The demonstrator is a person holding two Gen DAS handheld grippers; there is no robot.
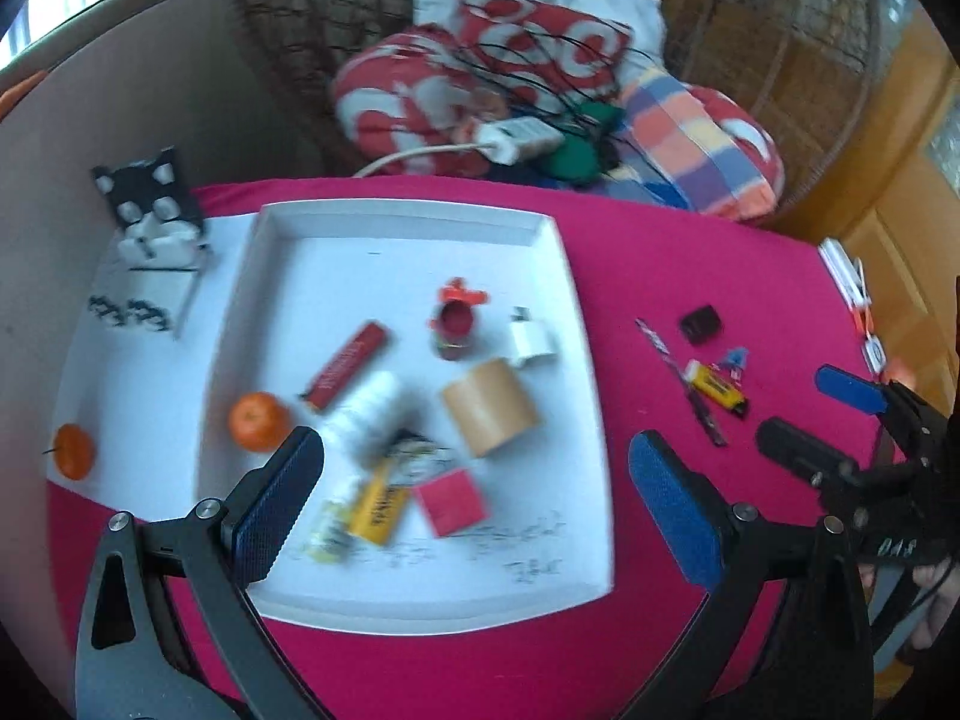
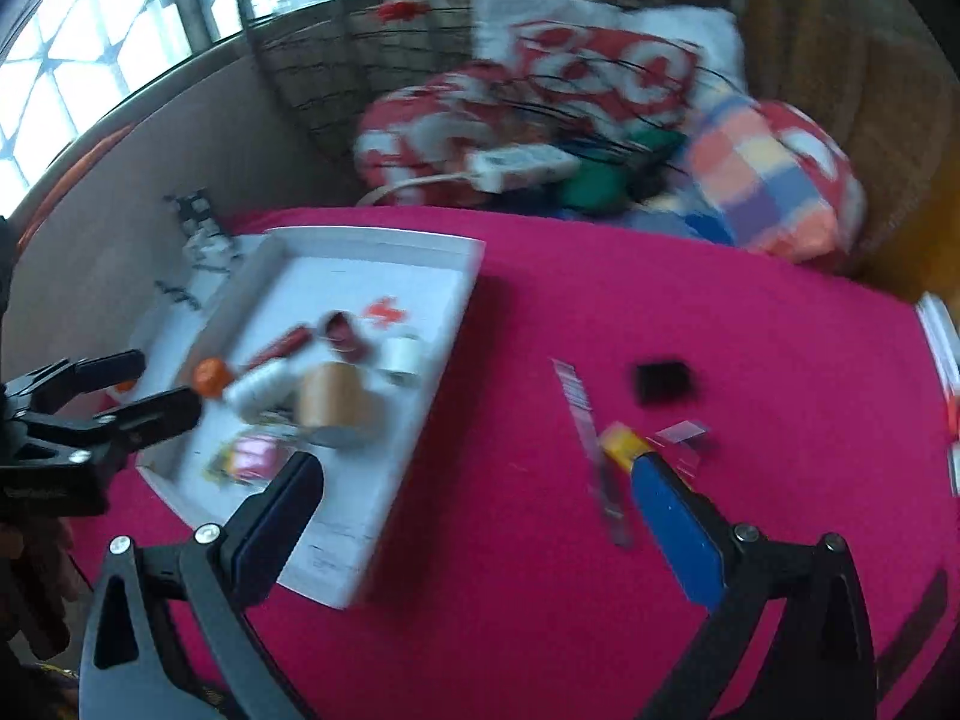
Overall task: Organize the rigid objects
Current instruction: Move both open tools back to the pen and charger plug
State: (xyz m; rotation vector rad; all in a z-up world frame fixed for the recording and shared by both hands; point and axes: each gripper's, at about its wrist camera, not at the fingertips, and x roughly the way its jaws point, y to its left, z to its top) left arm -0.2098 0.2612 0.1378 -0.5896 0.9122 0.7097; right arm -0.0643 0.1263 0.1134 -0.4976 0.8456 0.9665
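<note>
A white tray (image 1: pixel 420 219) on the magenta cloth holds an orange (image 1: pixel 258 420), a red bar (image 1: pixel 351 365), a white bottle (image 1: pixel 369 414), a tan roll (image 1: pixel 489 407), a red cup (image 1: pixel 454 327), a white plug (image 1: pixel 531 341), a yellow packet (image 1: pixel 378 507) and a red square (image 1: pixel 451 501). My left gripper (image 1: pixel 474 504) is open and empty over the tray's near part. My right gripper (image 2: pixel 477 531) is open and empty above the cloth, right of the tray (image 2: pixel 372 234). A yellow lighter (image 2: pixel 621 441), a striped strip (image 2: pixel 591 444) and a black block (image 2: pixel 663 384) lie beyond it.
A second orange (image 1: pixel 75 450) lies on white paper left of the tray, near a black-and-white cat figure (image 1: pixel 153 204). Red-and-white cushions (image 1: pixel 480 72), a power strip (image 1: pixel 519 135) and a wicker chair stand behind the table. A wooden door is at right.
</note>
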